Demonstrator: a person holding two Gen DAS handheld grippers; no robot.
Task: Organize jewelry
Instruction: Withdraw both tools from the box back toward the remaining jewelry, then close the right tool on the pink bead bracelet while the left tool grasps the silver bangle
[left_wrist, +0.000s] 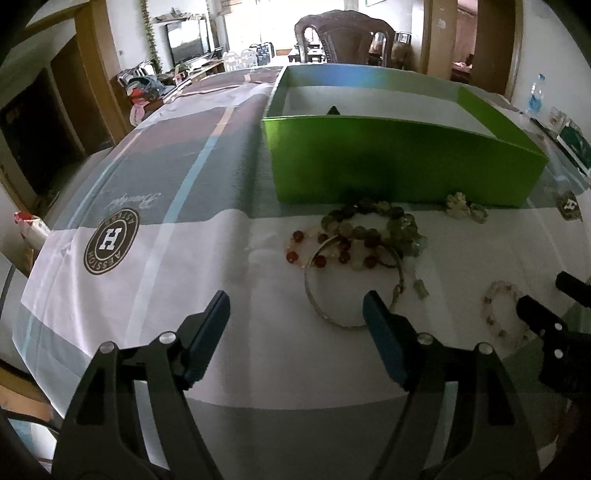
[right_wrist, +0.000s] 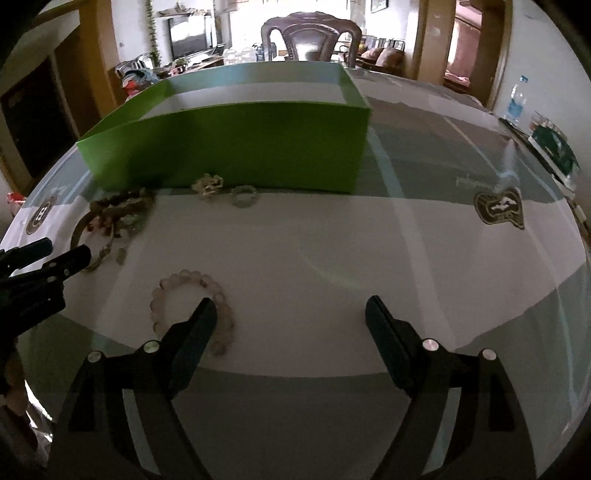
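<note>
A green open box (left_wrist: 399, 162) (right_wrist: 236, 144) stands at the back of the table. In front of it lies a heap of beaded bracelets (left_wrist: 365, 232) (right_wrist: 122, 210) with a silver bangle (left_wrist: 314, 295) under its near side. My left gripper (left_wrist: 295, 306) is open above the cloth, and its right finger overlaps the bangle's near rim. A pale pink bead bracelet (right_wrist: 192, 288) (left_wrist: 498, 306) lies alone, partly hidden behind the left finger of my right gripper (right_wrist: 290, 312), which is open and holds nothing. Two small pale pieces (right_wrist: 225, 190) (left_wrist: 465, 208) sit against the box's front wall.
A printed cloth under glass (right_wrist: 369, 240) covers the table. A dark wooden chair (right_wrist: 310, 35) stands behind the box. A water bottle (right_wrist: 517, 99) and small items stand at the table's right edge. A wide stretch of bare cloth lies right of the pink bracelet.
</note>
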